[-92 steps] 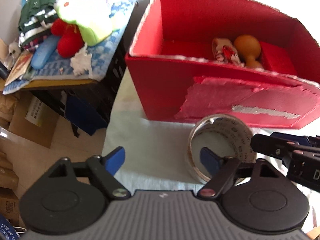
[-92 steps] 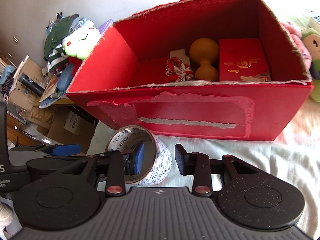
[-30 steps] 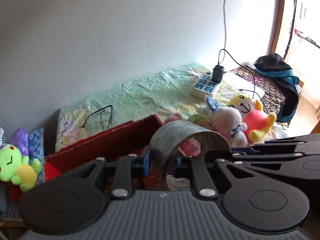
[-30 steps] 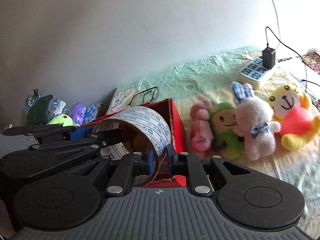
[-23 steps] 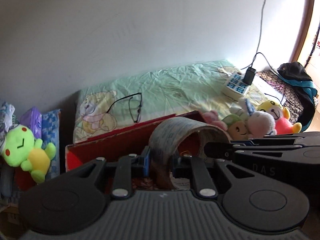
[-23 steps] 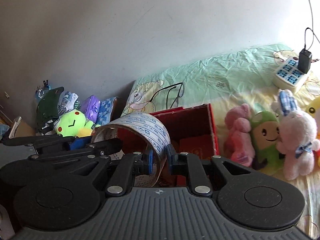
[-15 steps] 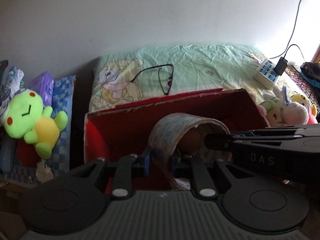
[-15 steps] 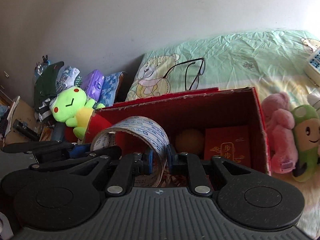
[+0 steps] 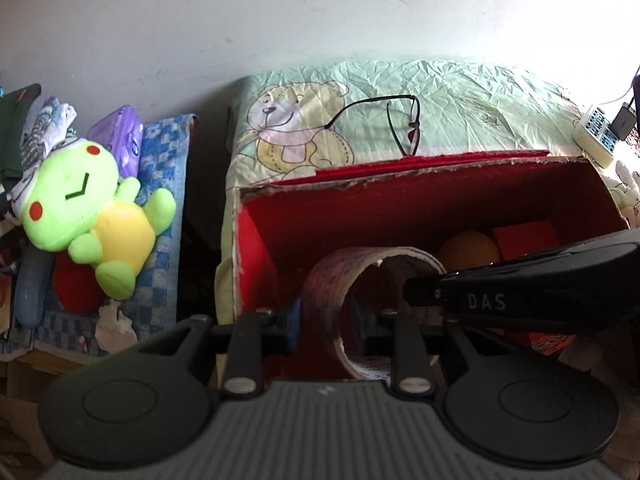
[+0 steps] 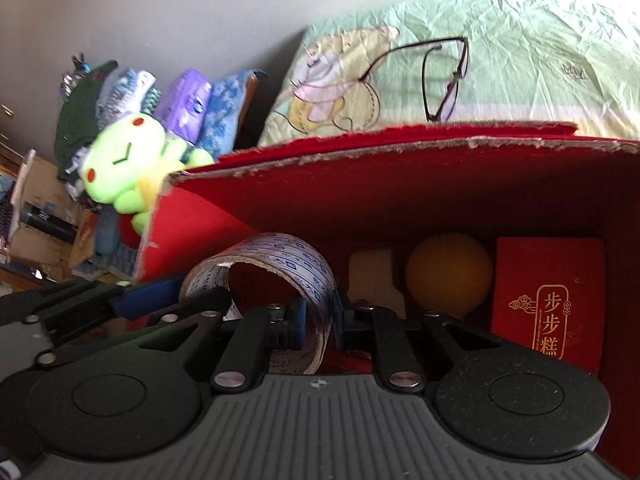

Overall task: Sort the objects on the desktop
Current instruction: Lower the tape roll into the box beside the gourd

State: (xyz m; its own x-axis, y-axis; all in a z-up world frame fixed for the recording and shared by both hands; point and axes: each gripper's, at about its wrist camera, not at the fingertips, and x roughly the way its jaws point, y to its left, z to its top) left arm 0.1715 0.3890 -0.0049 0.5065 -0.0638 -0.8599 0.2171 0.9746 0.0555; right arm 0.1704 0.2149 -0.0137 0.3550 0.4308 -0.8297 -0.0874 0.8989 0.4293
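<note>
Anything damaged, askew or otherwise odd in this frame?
The red box has a ragged, torn top rim with bare cardboard showing. A pair of glasses lies loose on the sheet behind it. The tape roll, pinched by the right claw, looks squashed out of round.

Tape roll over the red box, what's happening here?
A person holding a gripper in each hand has the tape roll over the open red box, which already holds an orange ball and a red packet. The right gripper is shut on the roll's wall. The left gripper straddles the opposite wall, and its jaws have just been opening, so it looks like the roll is about to be dropped in.
</note>
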